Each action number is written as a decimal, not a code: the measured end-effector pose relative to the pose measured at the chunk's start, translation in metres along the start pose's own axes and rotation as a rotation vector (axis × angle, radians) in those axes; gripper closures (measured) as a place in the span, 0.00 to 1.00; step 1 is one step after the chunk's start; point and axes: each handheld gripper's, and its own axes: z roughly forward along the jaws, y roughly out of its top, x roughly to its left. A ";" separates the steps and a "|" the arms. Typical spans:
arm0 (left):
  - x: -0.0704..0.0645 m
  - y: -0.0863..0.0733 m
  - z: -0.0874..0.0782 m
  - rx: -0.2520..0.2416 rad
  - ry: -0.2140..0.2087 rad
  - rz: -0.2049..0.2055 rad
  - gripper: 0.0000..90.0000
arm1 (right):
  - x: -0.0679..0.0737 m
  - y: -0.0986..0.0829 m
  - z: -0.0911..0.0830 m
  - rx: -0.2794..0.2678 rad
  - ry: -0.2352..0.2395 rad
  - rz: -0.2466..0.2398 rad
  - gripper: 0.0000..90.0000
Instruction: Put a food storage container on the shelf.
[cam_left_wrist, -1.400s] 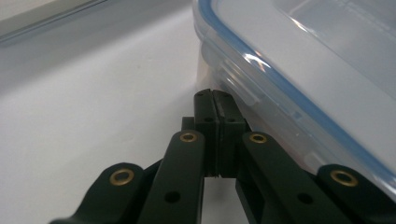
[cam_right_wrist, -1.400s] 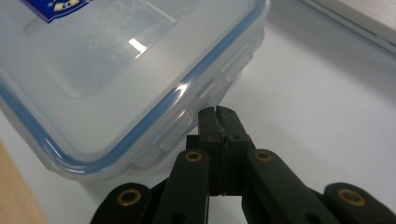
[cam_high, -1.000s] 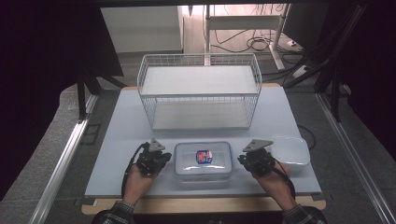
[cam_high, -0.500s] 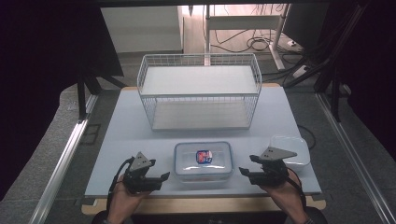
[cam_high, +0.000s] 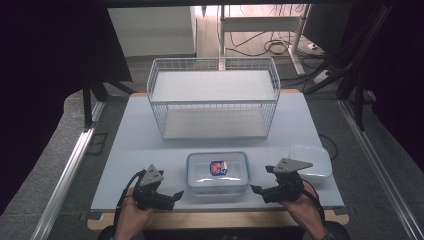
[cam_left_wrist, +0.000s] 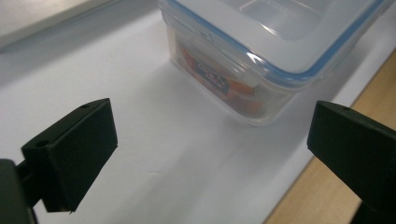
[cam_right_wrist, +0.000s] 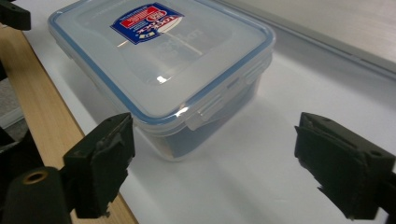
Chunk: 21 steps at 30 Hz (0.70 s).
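A clear plastic box (cam_high: 217, 172) with a blue-sealed clip lid and a red and blue label sits near the table's front edge. Something orange shows through the wall of the box (cam_left_wrist: 261, 51). My left gripper (cam_high: 174, 194) lies low at its left, pointing at it, jaws wide apart with nothing between them. The left gripper (cam_left_wrist: 210, 140) is a short way from the box's corner. My right gripper (cam_high: 256, 190) mirrors it on the right, also open and empty. The right gripper (cam_right_wrist: 215, 154) faces the box (cam_right_wrist: 163, 60) at a side clip.
A white wire basket (cam_high: 214, 97) stands behind the box at mid-table. A second clear lidless container (cam_high: 310, 160) rests at the right, just beyond my right hand. The wooden table edge (cam_high: 225, 219) runs right under both grippers.
Both grippers have drawn back toward the front edge, dropped lower and turned inward to point at the box's two ends. The box has not moved.
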 end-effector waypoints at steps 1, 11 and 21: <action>-0.001 0.000 0.000 -0.008 0.006 0.010 0.01 | 0.000 0.000 0.001 0.000 0.003 0.001 0.12; 0.002 0.008 -0.003 0.013 -0.016 -0.033 0.03 | 0.007 0.013 0.004 -0.030 -0.026 -0.027 0.04; 0.004 0.023 0.004 -0.001 -0.063 -0.049 0.10 | 0.016 0.028 0.010 0.071 0.014 -0.049 0.08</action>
